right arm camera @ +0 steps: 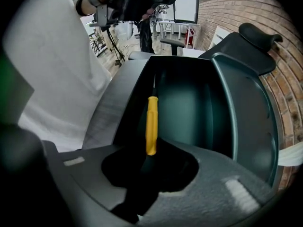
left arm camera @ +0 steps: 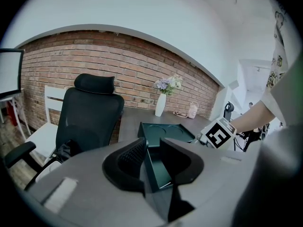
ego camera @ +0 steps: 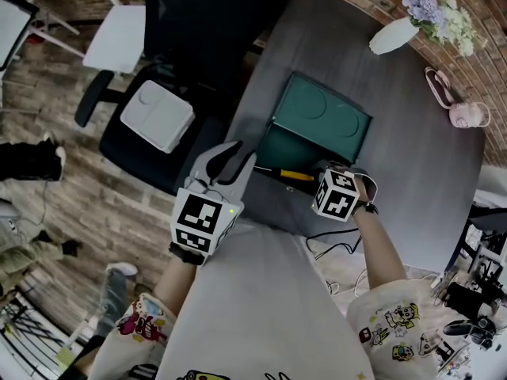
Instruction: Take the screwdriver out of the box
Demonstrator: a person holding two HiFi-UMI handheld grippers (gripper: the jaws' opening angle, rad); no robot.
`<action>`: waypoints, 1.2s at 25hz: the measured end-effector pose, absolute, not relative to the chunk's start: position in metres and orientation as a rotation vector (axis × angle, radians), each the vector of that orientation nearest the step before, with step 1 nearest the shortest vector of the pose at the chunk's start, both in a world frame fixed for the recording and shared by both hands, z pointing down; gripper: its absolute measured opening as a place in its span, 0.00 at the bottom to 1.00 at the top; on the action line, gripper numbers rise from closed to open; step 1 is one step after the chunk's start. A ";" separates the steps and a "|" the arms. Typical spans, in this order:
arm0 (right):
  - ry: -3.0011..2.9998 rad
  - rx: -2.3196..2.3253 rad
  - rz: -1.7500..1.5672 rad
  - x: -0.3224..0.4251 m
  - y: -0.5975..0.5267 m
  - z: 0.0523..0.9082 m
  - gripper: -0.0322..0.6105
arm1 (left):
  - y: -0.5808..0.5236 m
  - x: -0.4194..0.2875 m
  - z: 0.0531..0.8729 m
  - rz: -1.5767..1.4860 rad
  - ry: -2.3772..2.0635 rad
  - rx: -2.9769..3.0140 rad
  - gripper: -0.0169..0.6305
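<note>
A dark green box (ego camera: 279,150) lies open on the grey round table (ego camera: 420,180), its lid (ego camera: 325,119) folded back on the far side. A screwdriver (ego camera: 291,175) with a yellow handle (right arm camera: 151,122) and dark shaft lies along the box's near wall. My right gripper (right arm camera: 150,157) points steeply down and is shut on the butt end of that handle; in the head view its marker cube (ego camera: 336,194) hides the fingertips. At the box's near-left corner my left gripper (ego camera: 230,158) stands open, with the box's wall (left arm camera: 146,162) between its jaws (left arm camera: 152,148).
A black office chair (ego camera: 158,77) with a white box (ego camera: 157,115) on its seat stands close to the table's left edge. A white vase of flowers (ego camera: 394,36) and a pink object (ego camera: 467,115) sit at the far right. Cables (ego camera: 333,240) lie near the person's right forearm.
</note>
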State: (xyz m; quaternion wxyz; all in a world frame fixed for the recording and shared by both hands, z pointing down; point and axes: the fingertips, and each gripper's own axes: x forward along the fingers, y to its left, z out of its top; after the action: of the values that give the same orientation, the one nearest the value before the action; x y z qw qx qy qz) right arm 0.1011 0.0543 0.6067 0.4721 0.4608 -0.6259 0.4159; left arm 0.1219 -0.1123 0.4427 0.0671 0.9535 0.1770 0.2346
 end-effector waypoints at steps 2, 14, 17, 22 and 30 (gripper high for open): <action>-1.530 1.135 1.016 0.102 0.055 0.603 0.16 | -0.113 0.121 0.441 0.707 0.530 2.874 0.18; -1.469 1.228 0.970 0.116 0.060 0.577 0.16 | -0.119 0.120 0.430 0.642 0.532 2.910 0.18; -1.446 1.265 0.949 0.121 0.062 0.565 0.16 | -0.119 0.121 0.424 0.622 0.534 2.921 0.18; -1.390 1.363 0.890 0.135 0.066 0.539 0.16 | -0.119 0.122 0.416 0.590 0.540 2.940 0.18; -1.280 1.607 0.794 0.160 0.076 0.489 0.16 | -0.116 0.124 0.402 0.539 0.582 2.971 0.18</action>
State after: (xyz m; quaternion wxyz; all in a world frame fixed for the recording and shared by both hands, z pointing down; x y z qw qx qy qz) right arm 0.1603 0.0757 0.4891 0.4525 0.6506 -0.5183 0.3216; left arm 0.1244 -0.1155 0.4021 0.0331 0.9656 0.1890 0.1753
